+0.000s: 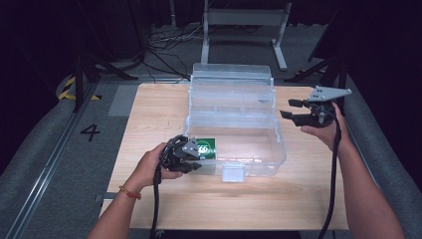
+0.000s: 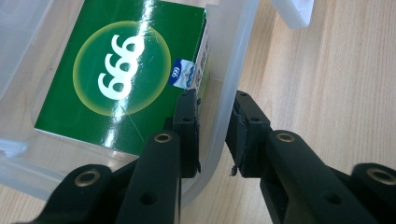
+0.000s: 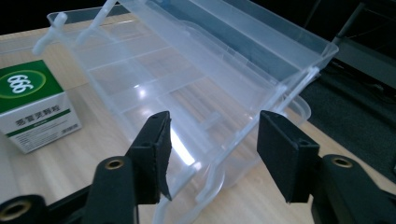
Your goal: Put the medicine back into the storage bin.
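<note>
A clear plastic box [image 1: 259, 149] stands open at the middle of the wooden table [image 1: 149, 124], its lid [image 1: 231, 87] raised at the back. Inside it, at the front left corner, lies a green carton [image 1: 206, 148] printed with 999. My left gripper [image 1: 193, 164] is at that corner. In the left gripper view its jaws [image 2: 215, 100] straddle the box wall [image 2: 231, 65], one pad inside beside the carton [image 2: 121, 70], one outside, both against the rim. My right gripper [image 1: 293, 110] hovers to the right of the box, open. Nothing lies between its pads [image 3: 212, 126]; the box [image 3: 187, 88] and the carton [image 3: 32, 102] lie beyond.
A white latch tab [image 1: 233, 173] hangs at the box's front wall. Bare wood runs along the table's near edge and both sides. Beyond the far edge stand a metal frame [image 1: 244, 20] and cables on the floor. Grey floor borders the table left and right.
</note>
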`<state>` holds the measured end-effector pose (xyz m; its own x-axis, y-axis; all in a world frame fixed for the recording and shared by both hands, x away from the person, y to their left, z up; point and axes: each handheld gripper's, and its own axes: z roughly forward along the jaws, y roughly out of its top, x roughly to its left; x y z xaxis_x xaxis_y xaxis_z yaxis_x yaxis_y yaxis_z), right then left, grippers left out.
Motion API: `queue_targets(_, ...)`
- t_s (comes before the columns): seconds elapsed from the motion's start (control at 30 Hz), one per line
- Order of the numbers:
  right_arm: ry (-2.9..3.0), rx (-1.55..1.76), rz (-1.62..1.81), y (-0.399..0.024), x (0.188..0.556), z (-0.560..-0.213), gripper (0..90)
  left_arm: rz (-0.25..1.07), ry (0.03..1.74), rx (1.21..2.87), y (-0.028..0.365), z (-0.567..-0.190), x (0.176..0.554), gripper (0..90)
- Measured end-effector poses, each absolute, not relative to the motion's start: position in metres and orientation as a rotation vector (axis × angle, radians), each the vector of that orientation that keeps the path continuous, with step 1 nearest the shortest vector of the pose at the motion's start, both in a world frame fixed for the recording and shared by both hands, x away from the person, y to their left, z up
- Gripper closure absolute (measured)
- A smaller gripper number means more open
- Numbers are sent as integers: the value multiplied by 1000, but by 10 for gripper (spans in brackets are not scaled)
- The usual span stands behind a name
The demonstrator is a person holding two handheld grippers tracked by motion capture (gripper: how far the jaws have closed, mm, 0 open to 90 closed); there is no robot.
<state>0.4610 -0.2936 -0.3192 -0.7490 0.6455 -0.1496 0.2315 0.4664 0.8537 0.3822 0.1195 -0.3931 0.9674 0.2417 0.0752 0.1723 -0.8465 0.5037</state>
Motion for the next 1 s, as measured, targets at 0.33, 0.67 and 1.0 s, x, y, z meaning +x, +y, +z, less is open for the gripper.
queue_targets(0.33,2338,683,1150,-257,505,-306,508,144,260,2621,118,-392,386,796)
queue_targets(0.67,2423,651,1121,-237,531,-315,513,111,231,2625,118,-392,389,809)
queue_targets(1.0,2495,629,1090,-229,544,-318,528,107,213,2628,118,-392,390,813)
